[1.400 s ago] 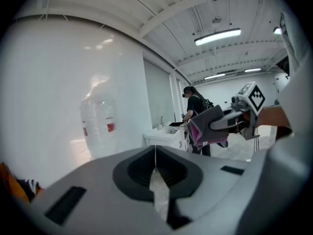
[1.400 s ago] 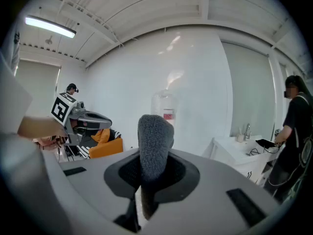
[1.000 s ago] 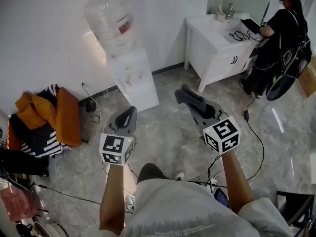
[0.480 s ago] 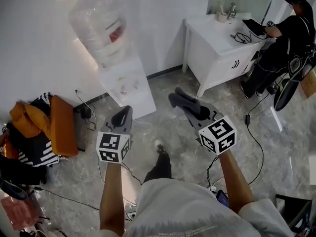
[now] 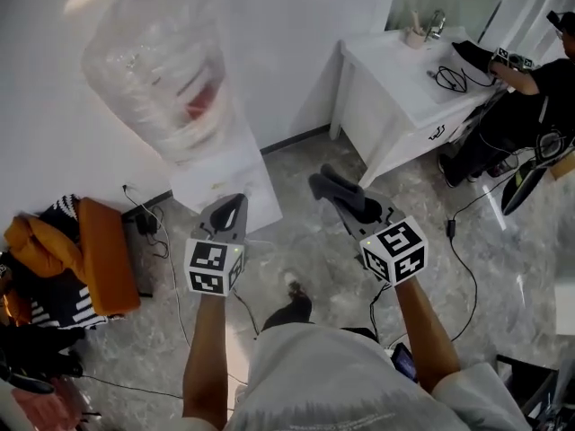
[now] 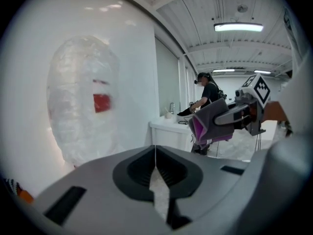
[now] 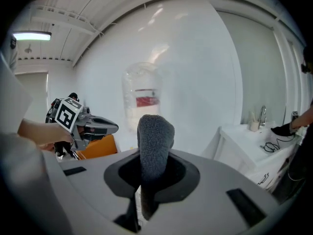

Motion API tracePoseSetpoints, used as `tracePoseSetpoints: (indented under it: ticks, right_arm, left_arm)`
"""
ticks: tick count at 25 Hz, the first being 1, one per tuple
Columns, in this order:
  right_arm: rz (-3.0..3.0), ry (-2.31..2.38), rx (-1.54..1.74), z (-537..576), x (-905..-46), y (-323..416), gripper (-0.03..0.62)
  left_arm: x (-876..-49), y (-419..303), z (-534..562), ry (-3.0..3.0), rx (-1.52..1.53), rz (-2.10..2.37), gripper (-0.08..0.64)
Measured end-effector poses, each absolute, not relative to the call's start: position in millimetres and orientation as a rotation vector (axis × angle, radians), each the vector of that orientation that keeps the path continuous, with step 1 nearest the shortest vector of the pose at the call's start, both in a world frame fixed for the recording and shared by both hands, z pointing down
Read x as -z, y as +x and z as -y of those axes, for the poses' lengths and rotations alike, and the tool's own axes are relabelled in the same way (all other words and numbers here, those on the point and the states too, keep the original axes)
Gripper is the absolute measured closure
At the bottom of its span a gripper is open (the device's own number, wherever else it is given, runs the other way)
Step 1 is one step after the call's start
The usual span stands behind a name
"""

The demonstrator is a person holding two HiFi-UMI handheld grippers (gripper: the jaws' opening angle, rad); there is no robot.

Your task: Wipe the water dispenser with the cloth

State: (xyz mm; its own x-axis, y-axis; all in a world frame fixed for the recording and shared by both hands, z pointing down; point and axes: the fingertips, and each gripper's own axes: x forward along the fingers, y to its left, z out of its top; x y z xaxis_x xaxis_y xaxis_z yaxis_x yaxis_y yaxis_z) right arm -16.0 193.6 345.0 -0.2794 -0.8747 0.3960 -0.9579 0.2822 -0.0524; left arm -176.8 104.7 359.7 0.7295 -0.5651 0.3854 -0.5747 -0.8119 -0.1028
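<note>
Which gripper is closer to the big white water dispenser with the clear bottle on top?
Left. The left gripper is just in front of the white water dispenser; the right gripper, gripping the fuzzy grey cloth, is farther off to its right.

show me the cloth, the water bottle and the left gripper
cloth [image 7: 155,131], right gripper view, fuzzy grey top
water bottle [image 5: 157,79], head view, clear middle
left gripper [image 5: 235,203], head view, tips of its shut jaws

Both arms forward; left gripper [image 5: 233,206] jaws together, right gripper [image 5: 348,198] tight on cloth [image 7: 155,131].
</note>
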Motion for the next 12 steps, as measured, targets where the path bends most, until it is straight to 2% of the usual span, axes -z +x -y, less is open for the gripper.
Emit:
tracePoseSetpoints:
  ticks: [12]
  right_arm:
    - [2.297, 1.61, -0.541, -113, -381, -9, 0.537]
  left_arm:
    - [-403, -160, -43, 2.798, -0.705, 0.922, 0.541]
